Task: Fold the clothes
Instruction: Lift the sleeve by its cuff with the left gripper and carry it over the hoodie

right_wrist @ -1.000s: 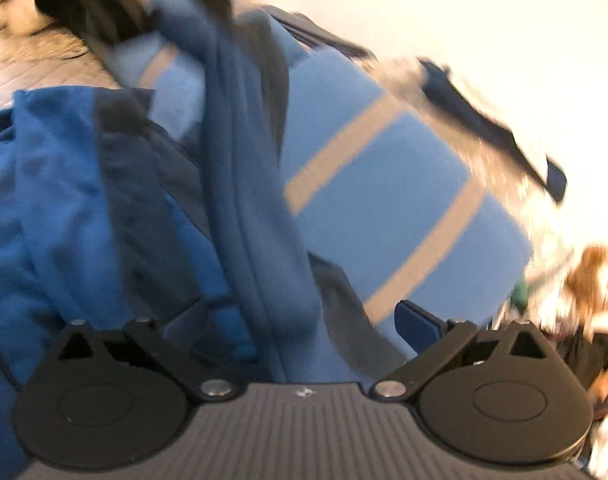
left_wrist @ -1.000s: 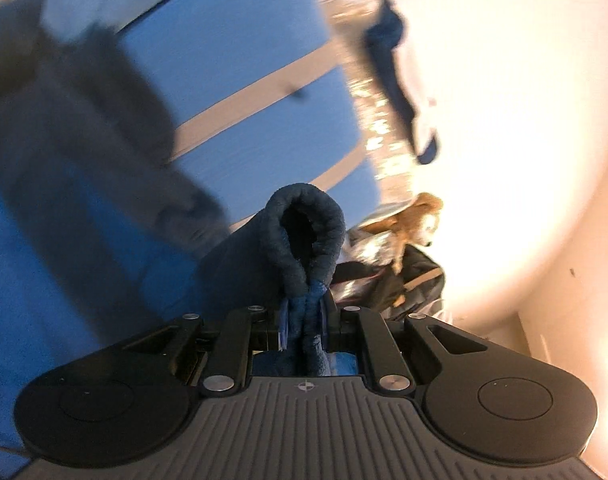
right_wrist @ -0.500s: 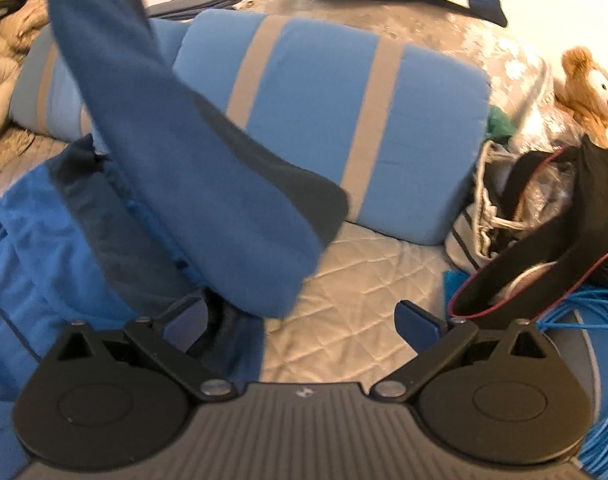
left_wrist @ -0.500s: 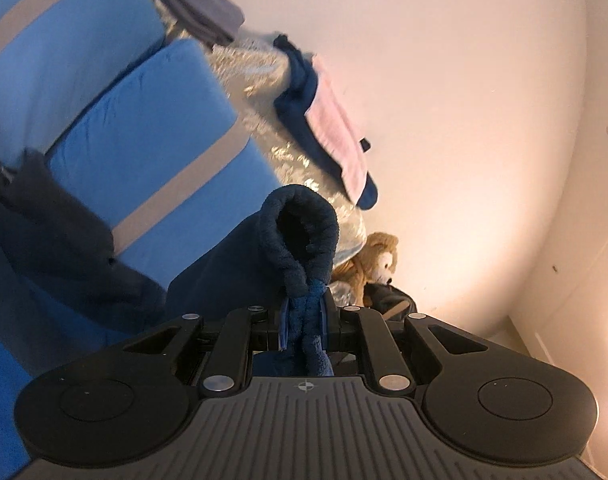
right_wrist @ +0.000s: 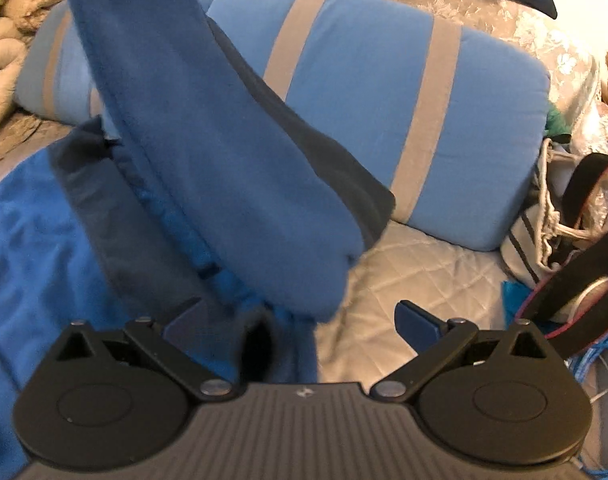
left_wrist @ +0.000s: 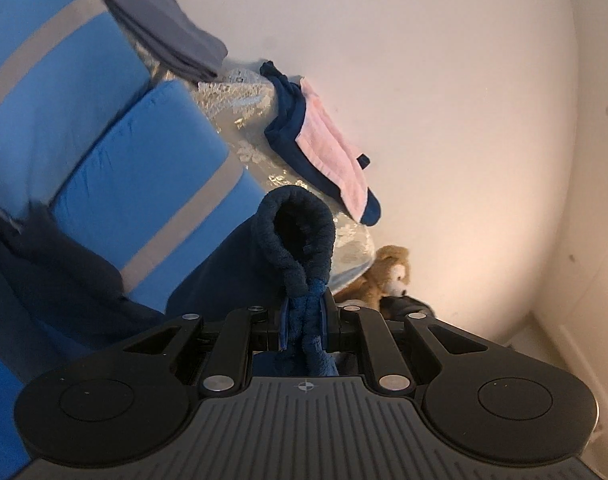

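Left wrist view is showing the left gripper (left_wrist: 303,322) with its jaws clenched on a bunched edge of the blue fleece garment (left_wrist: 300,240); the pinched cloth is rising above the fingers as a rolled, dark-blue loop, and the rest of it is trailing down and to the left; behind it a blue pillow with grey stripes (left_wrist: 144,200) is lying against a second pillow of the same pattern (left_wrist: 44,68); a folded grey-blue cloth (left_wrist: 172,36) is sitting on top, and a navy and pink cloth (left_wrist: 328,152) is draping over a silvery patterned cover (left_wrist: 248,128); a brown teddy bear (left_wrist: 388,280) is sitting low by the pale wall (left_wrist: 444,100).

Right wrist view is showing the right gripper (right_wrist: 300,316) with its jaws spread wide and released; the garment's sleeve (right_wrist: 224,152) is hanging down across the frame, its lower end dangling between the fingers, blurred, and I cannot tell whether it is touching either pad; the garment's body (right_wrist: 44,240) is lying crumpled at the left on a quilted grey bedspread (right_wrist: 416,280); the striped pillow (right_wrist: 384,112) is lying just behind the sleeve; a bag with a black strap (right_wrist: 576,264) and a blue cable (right_wrist: 600,344) are lying at the right; a beige blanket (right_wrist: 4,40) is bunching at the far left.
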A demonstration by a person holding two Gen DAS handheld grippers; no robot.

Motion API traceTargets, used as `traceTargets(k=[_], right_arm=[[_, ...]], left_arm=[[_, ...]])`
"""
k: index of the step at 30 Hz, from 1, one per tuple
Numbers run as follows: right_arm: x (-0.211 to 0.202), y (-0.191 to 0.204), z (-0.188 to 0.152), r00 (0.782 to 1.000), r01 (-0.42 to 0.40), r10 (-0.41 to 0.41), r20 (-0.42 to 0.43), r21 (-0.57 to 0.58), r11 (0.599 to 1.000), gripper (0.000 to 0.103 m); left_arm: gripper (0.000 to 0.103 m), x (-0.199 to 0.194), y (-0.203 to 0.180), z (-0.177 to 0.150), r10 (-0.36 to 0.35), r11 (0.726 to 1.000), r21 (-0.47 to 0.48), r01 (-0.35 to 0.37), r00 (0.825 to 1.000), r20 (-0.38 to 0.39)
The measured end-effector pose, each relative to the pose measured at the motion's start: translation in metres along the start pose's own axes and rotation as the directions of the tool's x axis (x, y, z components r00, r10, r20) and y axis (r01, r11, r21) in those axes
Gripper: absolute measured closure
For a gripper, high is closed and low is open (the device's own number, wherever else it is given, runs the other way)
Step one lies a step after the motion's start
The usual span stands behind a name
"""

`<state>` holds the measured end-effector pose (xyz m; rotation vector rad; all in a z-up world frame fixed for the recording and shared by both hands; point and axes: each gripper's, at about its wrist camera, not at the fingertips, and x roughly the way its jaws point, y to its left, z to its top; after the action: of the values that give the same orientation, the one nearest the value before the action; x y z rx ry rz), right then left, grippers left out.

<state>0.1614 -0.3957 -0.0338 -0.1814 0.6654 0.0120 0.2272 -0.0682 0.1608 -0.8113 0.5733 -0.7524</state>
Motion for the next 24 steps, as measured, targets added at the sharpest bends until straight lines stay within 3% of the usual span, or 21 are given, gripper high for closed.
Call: traceTargets(k=[5, 9, 18, 24], right_arm=[[0.03, -0.006, 0.011, 0.989, 0.151, -0.151, -0.006, 0.078, 0.985, 0.0], [0.043, -0.034, 0.008, 0.981, 0.193, -0.188, -0.043, 0.178, 0.965, 0.0], [0.049, -0.084, 0.016, 0.992, 0.078, -0.04, -0.119, 0.329, 0.941, 0.0], [0.043, -0.094, 0.029, 0.989, 0.089, -0.051, -0.137, 0.288, 0.953, 0.0]], left_arm=[[0.089, -0.007, 0.001, 0.006, 0.021, 1.0, 0.012, -0.021, 0.999, 0.032], [0.089, -0.015, 0.005, 0.015, 0.028, 0.999, 0.025, -0.03, 0.997, 0.067], [0.089, -0.022, 0.01, 0.017, 0.169, 0.968, 0.166, -0.186, 0.979, 0.113], [0.089, -0.027, 0.014, 0.018, 0.256, 0.923, 0.253, -0.288, 0.954, 0.154]])
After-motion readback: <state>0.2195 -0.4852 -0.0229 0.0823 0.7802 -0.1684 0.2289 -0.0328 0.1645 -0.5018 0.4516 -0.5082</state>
